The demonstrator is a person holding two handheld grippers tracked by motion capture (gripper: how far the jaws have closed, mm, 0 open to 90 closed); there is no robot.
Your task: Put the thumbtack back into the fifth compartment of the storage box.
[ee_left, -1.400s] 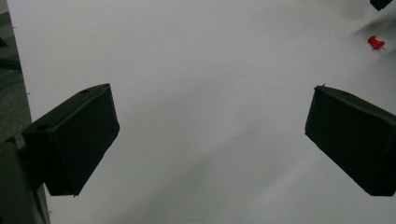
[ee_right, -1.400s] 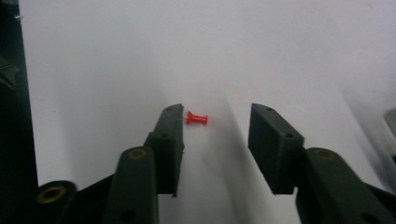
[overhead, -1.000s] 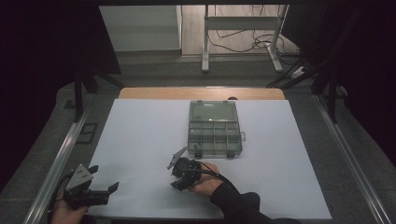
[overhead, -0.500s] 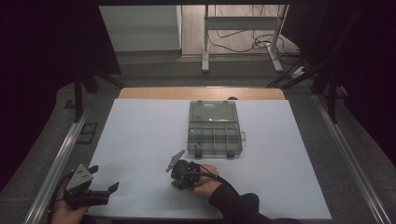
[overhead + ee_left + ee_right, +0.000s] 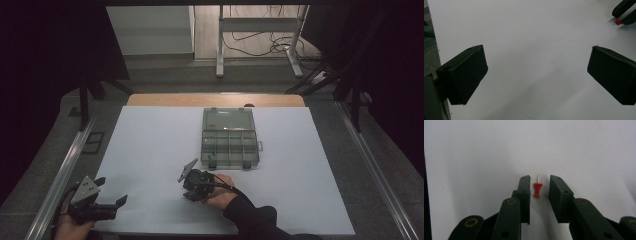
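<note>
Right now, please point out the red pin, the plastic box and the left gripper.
red pin (image 5: pixel 537 189), right gripper view, on its red head.
plastic box (image 5: pixel 228 119), high view, on its lid.
left gripper (image 5: pixel 111 192), high view, between its fingertips.

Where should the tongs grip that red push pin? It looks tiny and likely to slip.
Grip the red push pin by its plastic head, not the thin metal point. It lies flat on the white table, point aimed away, already between the right tongs, so closing from both sides at table level probably suits best.

A pushpin lies on the table, before the compartment box.
</note>
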